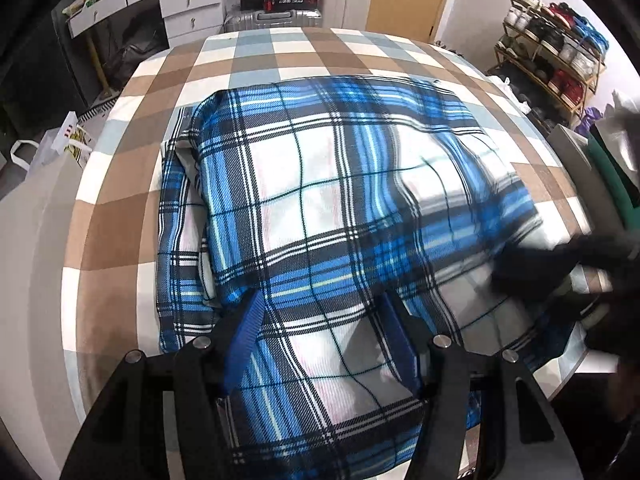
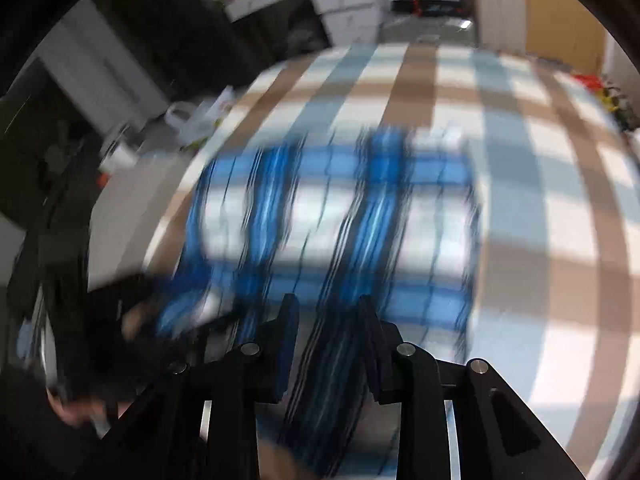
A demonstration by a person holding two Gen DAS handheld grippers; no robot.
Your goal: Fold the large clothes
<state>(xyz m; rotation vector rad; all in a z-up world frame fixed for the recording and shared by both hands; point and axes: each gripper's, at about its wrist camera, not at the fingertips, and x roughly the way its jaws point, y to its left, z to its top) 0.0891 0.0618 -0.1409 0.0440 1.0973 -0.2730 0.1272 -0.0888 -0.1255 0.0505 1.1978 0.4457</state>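
Observation:
A blue, white and black plaid garment point(image 1: 320, 184) lies partly folded on a bed with a brown, white and grey checked sheet point(image 1: 120, 224). My left gripper point(image 1: 322, 330) is at the garment's near edge. Cloth fills the gap between its blue pads and drapes over its base, so it is shut on the fabric. In the blurred right wrist view the garment point(image 2: 332, 216) lies ahead, and my right gripper point(image 2: 328, 320) is shut on a dark bunched strip of it. The left wrist view shows that right gripper only as a dark blur point(image 1: 532, 268) at the garment's right edge.
White drawers point(image 1: 188, 4) and a silver suitcase point(image 1: 280, 20) stand beyond the bed's far edge. A shoe rack point(image 1: 552, 52) is at the far right. A white carrier bag point(image 1: 52, 148) sits on the floor to the left of the bed.

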